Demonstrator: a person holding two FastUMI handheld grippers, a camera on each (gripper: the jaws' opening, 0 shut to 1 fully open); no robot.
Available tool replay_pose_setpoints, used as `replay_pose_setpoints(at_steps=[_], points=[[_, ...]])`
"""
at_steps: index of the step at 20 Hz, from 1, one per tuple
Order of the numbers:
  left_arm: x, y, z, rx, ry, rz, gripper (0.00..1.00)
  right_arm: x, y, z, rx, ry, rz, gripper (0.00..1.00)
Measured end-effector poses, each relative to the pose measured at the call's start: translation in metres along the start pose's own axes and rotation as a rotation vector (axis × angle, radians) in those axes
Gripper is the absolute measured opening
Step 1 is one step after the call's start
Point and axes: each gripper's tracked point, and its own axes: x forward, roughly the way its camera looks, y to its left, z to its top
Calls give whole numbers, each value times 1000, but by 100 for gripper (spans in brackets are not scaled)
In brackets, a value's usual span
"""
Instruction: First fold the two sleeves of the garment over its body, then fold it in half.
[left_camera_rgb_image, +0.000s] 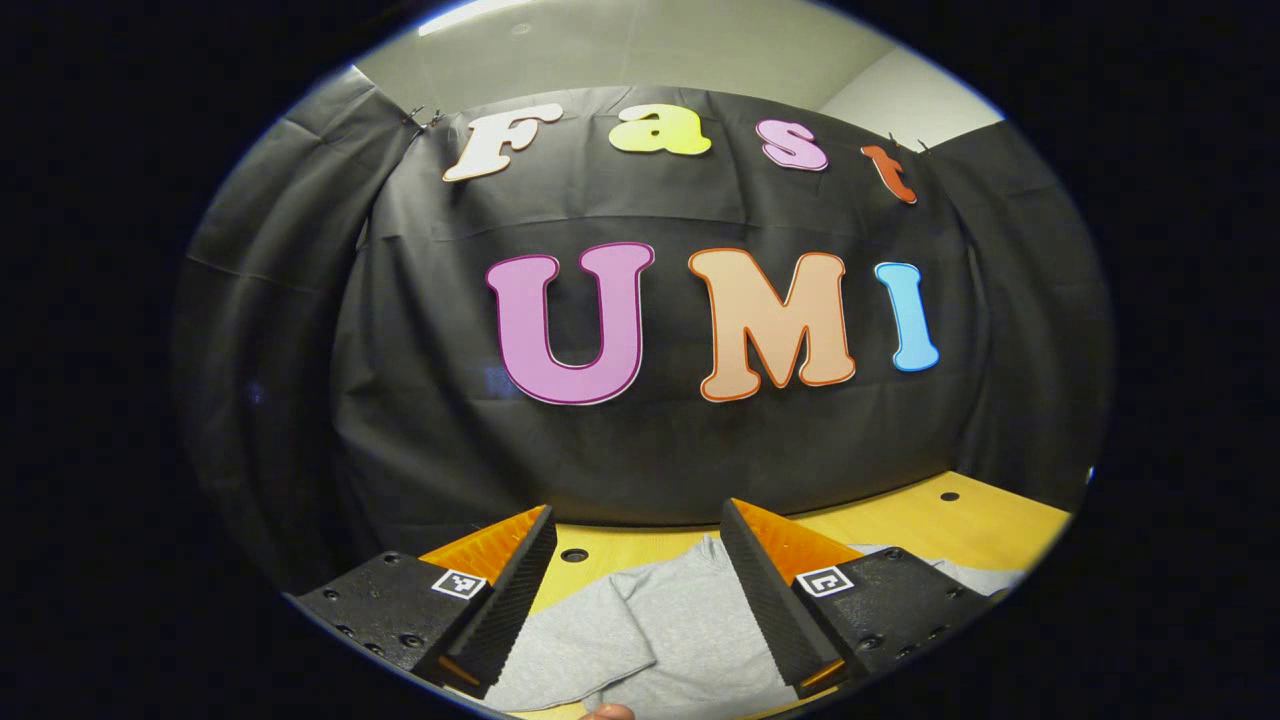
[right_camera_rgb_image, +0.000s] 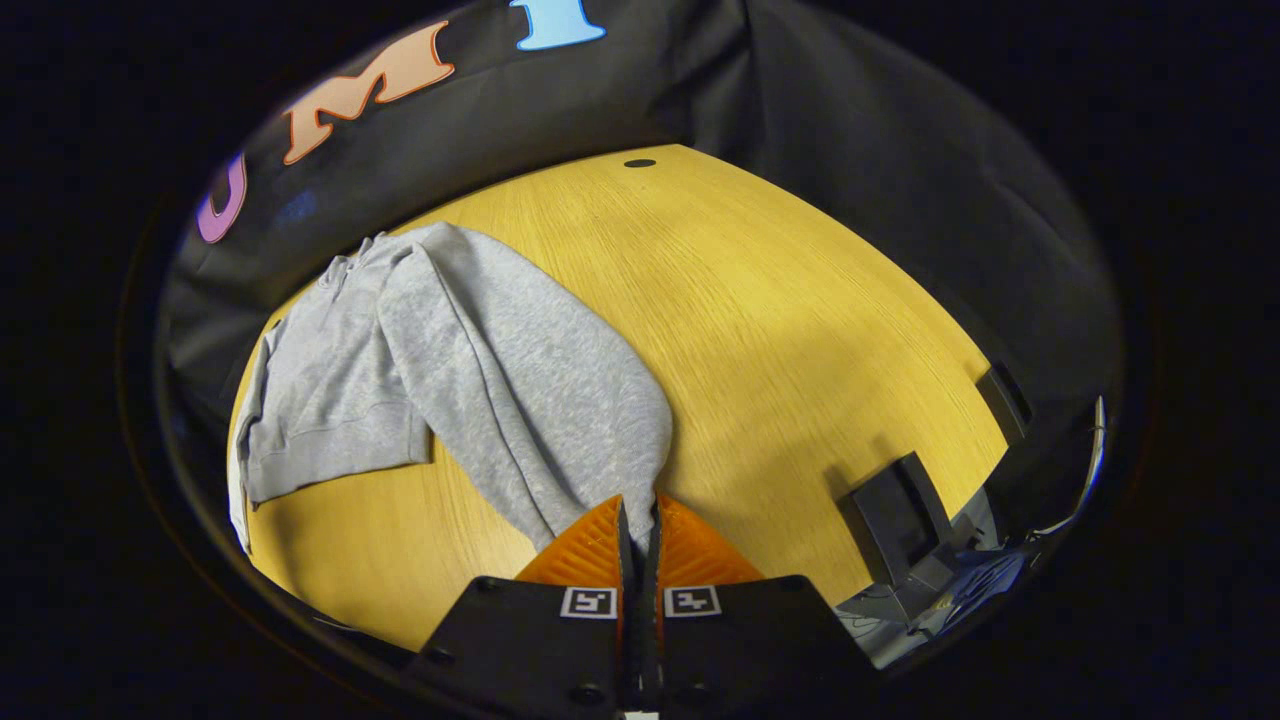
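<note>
A grey sweatshirt (right_camera_rgb_image: 330, 390) lies on the left part of the wooden table (right_camera_rgb_image: 780, 320). One long sleeve (right_camera_rgb_image: 520, 380) runs from the shoulder down to my right gripper (right_camera_rgb_image: 640, 505), which is shut on the sleeve's cuff end just above the table. My left gripper (left_camera_rgb_image: 638, 520) hovers open above the sweatshirt (left_camera_rgb_image: 650, 630), pointing at the booth wall. Grey fabric with a folded edge shows between and below its fingers (left_camera_rgb_image: 520, 590), and nothing is held between them.
Black stands (right_camera_rgb_image: 900, 520) sit at the table's right edge near my right gripper. Small dark holes (right_camera_rgb_image: 640, 162) mark the tabletop at the back. Bare wood stretches to the right of the sleeve. A person's fingertip (left_camera_rgb_image: 608, 712) peeks in at the bottom of the left gripper view.
</note>
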Motion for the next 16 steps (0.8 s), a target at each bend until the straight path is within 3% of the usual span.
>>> replay_pose_setpoints(at_steps=[7,16], points=[[-5,15,3,-4,-10,26,97,-8,27,60,83,-108,71,3],[-19,53,0,6,-3,108,96,-19,108,146,139,-214,229,3]])
